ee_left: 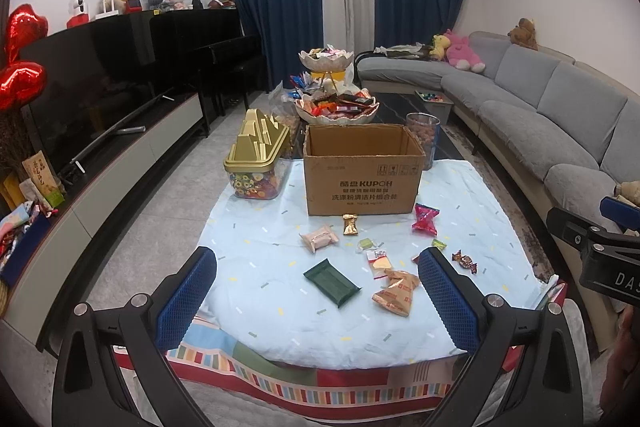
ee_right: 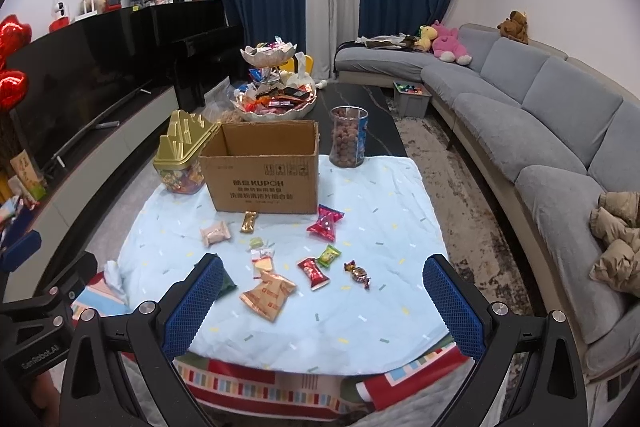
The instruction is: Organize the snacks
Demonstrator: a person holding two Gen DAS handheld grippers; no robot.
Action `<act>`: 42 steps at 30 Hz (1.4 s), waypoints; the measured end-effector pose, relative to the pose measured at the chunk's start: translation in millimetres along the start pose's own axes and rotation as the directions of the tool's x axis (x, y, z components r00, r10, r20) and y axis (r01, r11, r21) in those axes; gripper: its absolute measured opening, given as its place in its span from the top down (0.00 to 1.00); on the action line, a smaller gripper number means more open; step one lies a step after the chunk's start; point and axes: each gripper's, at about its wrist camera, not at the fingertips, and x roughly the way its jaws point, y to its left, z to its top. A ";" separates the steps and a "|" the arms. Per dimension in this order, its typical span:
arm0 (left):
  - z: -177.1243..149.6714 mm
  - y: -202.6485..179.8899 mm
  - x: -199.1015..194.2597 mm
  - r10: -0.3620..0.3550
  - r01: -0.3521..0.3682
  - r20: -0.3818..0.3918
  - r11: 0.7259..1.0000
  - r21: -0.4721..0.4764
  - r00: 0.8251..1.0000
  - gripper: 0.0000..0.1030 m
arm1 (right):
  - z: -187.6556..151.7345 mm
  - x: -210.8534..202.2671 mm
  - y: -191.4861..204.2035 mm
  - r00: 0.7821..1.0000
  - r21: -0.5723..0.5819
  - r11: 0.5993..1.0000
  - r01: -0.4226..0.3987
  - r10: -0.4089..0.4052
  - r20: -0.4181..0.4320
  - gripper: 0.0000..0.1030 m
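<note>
Blue cloth [ee_left: 280, 291] holds scattered snacks before cardboard box [ee_left: 362, 179]; both tongs [ee_left: 316, 295] [ee_right: 320, 295] apart.

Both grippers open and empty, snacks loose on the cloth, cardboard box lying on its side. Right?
One thing is off: the box stands upright with its top open, not on its side; the right wrist view shows it. Left gripper and right gripper are open and empty, and the snacks lie loose on the cloth.

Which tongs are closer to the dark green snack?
Left. The dark green snack lies between the open left tongs; the right tongs sit farther right, the snack peeking behind their left finger.
</note>
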 end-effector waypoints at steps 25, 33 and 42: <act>-3.0 -2.7 0.5 -0.001 0.001 -0.008 1.000 -0.001 1.000 0.00 | 0.6 2.9 -0.6 1.000 0.004 1.000 0.014 -0.014 0.006 0.02; -3.8 -3.1 0.7 -0.002 0.002 -0.009 1.000 -0.001 1.000 0.00 | 0.1 2.7 -0.1 1.000 0.005 1.000 0.015 -0.015 0.003 0.02; -4.1 -3.4 1.0 -0.001 0.001 -0.010 1.000 -0.002 1.000 0.00 | -0.2 3.0 -0.1 1.000 0.002 1.000 0.017 -0.017 0.001 0.02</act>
